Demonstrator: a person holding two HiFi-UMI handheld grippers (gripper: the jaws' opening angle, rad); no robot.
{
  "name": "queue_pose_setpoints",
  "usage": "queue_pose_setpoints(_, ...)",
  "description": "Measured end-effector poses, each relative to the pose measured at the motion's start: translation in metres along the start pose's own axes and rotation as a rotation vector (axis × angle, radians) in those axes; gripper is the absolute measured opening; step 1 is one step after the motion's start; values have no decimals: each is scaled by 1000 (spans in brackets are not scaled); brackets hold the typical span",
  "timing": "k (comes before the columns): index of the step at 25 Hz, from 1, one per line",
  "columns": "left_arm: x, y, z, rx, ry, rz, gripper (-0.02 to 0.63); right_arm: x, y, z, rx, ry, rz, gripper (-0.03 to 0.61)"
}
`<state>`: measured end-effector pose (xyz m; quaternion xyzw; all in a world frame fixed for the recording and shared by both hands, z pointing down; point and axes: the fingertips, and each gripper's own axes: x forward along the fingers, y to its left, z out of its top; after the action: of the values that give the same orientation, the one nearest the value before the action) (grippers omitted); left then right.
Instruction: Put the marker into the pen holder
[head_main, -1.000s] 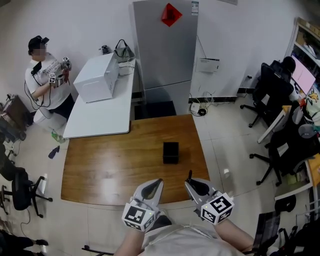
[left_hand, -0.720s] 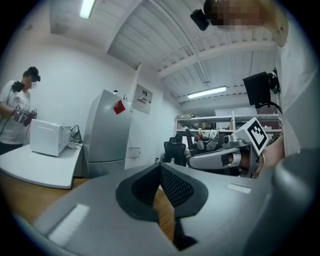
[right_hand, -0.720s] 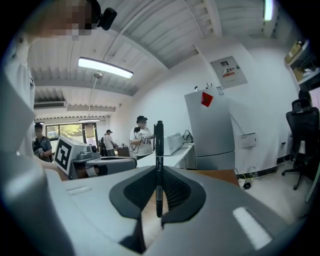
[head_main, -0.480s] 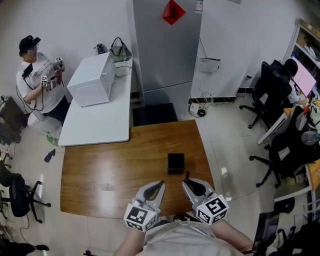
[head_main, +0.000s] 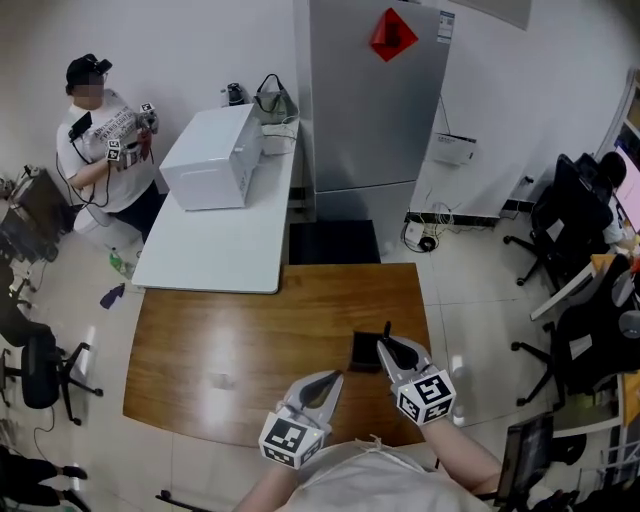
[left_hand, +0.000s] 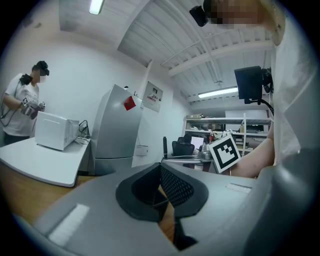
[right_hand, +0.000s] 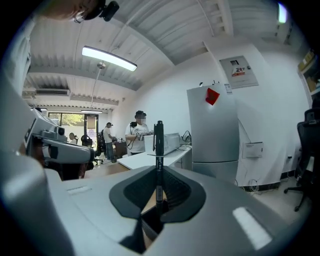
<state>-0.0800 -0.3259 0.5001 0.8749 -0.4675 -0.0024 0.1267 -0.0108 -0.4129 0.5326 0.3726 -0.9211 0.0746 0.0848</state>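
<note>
With the right hand-held gripper (head_main: 389, 346) pinching the marker (right_hand: 159, 145) upright just beside the pen holder (head_main: 362, 351) on the table (head_main: 240, 330), centre its lower end over the opening, lower it vertically, then release; keep the closed, empty left hand-held gripper (head_main: 332, 377) clear.

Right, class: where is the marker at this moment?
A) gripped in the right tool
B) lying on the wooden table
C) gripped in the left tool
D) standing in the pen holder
A: the marker is clamped between the jaws of the right tool, sticking up above them.
</note>
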Motion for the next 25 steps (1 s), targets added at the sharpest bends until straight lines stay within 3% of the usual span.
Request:
queue_pose_setpoints(9,12,28,-4,-45,16,52,17,29,-7,-48,35,111,35,35)
queue_pose_setpoints(19,11,43,-8,-51,29,73,17,34,-5,-69,91,119,50,35)
queue_pose_setpoints(22,11,45,-12,-62,47,82,17,31,-6,-66,137,112,65,128)
queue_pose_setpoints(25,13,44,-12,-64,50,83,17,26,-10,-65,139,114,57,133)
